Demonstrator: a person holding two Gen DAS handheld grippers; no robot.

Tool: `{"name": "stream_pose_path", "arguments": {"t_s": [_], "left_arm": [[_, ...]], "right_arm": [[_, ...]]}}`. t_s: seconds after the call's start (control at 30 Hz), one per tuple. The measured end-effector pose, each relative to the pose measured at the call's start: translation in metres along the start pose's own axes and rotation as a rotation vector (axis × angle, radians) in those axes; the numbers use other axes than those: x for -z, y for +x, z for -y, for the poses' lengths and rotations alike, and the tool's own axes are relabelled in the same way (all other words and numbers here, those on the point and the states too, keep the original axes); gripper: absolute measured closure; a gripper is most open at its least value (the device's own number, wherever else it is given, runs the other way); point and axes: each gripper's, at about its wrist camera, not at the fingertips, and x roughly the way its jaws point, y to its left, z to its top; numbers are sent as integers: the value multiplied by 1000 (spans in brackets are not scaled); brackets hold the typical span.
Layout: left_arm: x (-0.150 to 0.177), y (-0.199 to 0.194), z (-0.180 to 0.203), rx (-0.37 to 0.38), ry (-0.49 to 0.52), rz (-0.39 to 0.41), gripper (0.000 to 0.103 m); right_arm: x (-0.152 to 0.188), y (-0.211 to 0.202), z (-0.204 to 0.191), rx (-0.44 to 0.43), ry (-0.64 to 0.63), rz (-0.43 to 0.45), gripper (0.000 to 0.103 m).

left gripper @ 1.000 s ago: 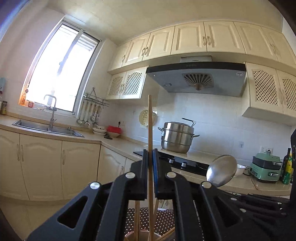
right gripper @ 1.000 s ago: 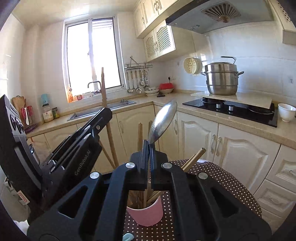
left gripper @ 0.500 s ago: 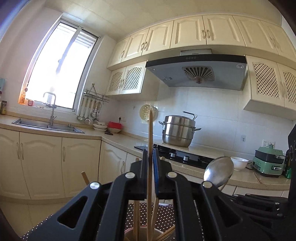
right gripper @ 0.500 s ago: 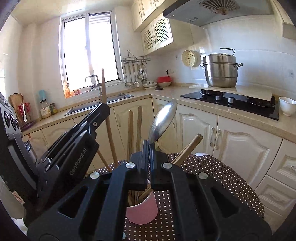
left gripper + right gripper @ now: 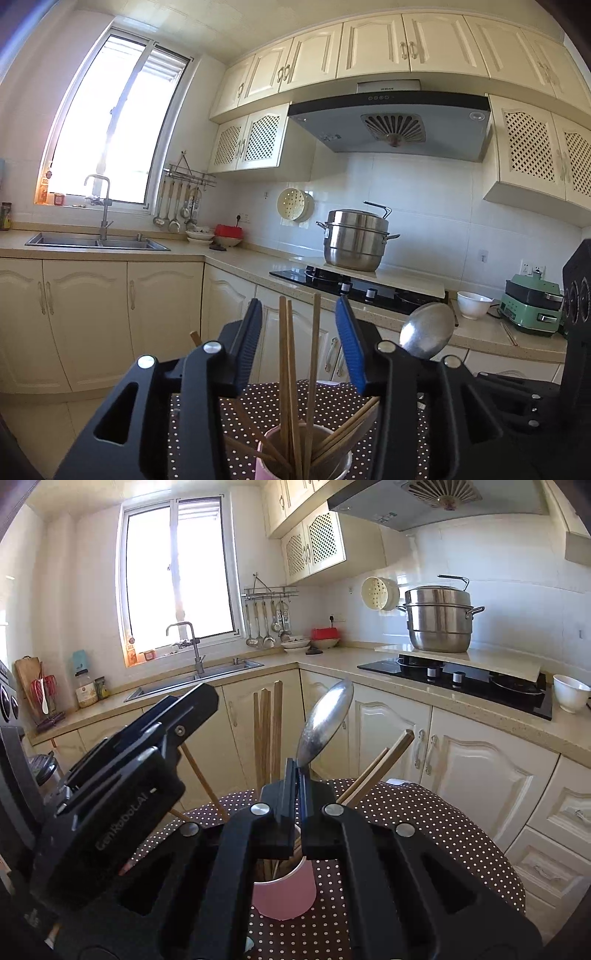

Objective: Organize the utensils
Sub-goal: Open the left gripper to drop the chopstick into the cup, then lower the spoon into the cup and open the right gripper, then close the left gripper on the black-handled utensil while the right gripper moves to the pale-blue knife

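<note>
Your right gripper [image 5: 298, 775] is clamped on a metal spoon [image 5: 325, 720], which stands nearly upright, bowl up and leaning a little right, handle running down between the pads. Directly below it sits a pink cup [image 5: 284, 893] on a dotted cloth [image 5: 424, 834], holding wooden chopsticks [image 5: 266, 734]: some upright, some slanting out. Your left gripper [image 5: 298, 343] has just been opening; its jaws stand apart around the upright chopsticks without pressing them.
</note>
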Motion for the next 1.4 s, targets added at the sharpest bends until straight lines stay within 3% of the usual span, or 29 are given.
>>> {"name": "stream_pose_path", "arguments": {"t_s": [0.13, 0.47, 1.0, 1.03, 1.1, 1.13, 1.4], "left_arm": [[-1, -8, -10, -10, 2, -42, 55], [5, -16, -33, -29, 7, -175, 52], [7, -40, -51, -59, 26, -246, 39], [6, -41, -51, -57, 24, -249, 37], [7, -47, -55, -52, 21, -260, 32], [7, -51, -57, -51, 21, -267, 32], [15, -73, -72, -32, -16, -350, 32]], "right_arm": [[4, 1, -9, 22, -23, -14, 101], [17, 4, -29, 61, -59, -41, 101], [34, 2, -47, 123, -58, -84, 99], [34, -1, -47, 127, -57, -83, 96], [34, -8, -48, 136, -55, -73, 75], [34, -12, -48, 140, -52, -63, 52], [38, -41, -53, 153, -40, -35, 49]]}}
